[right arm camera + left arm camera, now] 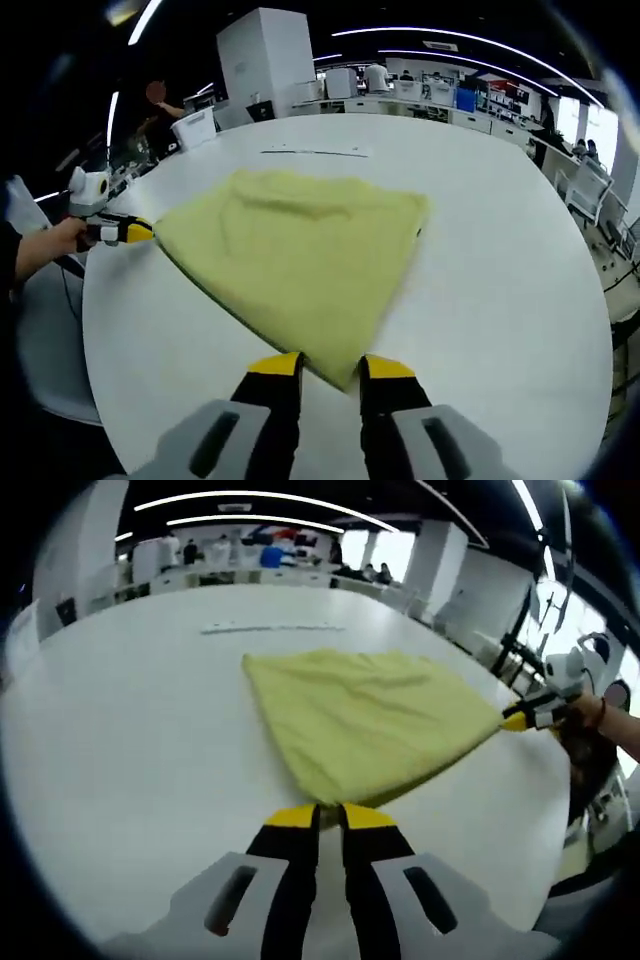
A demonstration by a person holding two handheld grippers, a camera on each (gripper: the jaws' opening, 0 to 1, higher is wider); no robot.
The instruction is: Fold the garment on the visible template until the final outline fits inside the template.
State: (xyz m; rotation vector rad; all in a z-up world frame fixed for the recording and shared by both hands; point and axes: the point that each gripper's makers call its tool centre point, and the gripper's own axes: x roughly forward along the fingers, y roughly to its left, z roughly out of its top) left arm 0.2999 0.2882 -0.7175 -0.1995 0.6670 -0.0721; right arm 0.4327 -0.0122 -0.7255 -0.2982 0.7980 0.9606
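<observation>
Both your left gripper (pixel 330 818) and right gripper (pixel 330 368) appear clamped on yellow garment (pixel 370 725) corners at 6 o'clock; uneven tension risks slippage.

Spread flat on the table (pixel 120 770) — the garment (pixel 370 720), roughly mid-surface. At its near corner, the left gripper (pixel 330 815), jaws closed on the edge. At another corner, toward the table's edge, the right gripper (pixel 330 365), likewise pinching cloth. Beyond the garment — a thin strip (pixel 270 628) lying on the tabletop.
</observation>
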